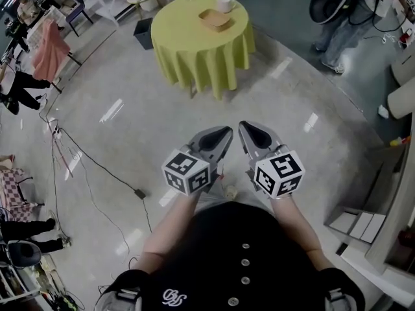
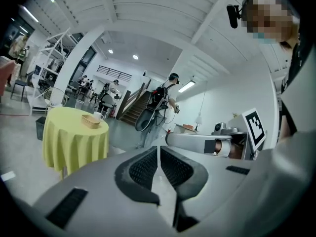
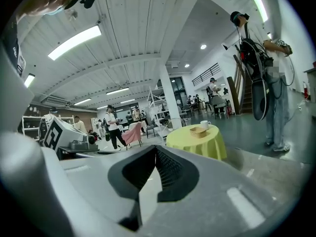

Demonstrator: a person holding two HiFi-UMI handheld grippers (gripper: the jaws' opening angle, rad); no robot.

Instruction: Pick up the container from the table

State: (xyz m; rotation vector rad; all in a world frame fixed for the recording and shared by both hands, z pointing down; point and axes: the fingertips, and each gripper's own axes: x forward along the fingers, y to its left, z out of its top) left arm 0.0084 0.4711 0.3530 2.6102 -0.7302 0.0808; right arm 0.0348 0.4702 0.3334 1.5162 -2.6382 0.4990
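You held the left gripper (image 1: pixel 222 137) and right gripper (image 1: pixel 249 133) at your waist, jaws together and empty, evidently for carrying. The container (image 1: pixel 215 19) sat on the table (image 1: pixel 194 57), well apart.

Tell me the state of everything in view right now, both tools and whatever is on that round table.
Left tool: shut, empty.
Right tool: shut, empty.
Table: draped in a yellow-green cloth.
Container: resting on the table, untouched.
White cup: upright, next to the container.
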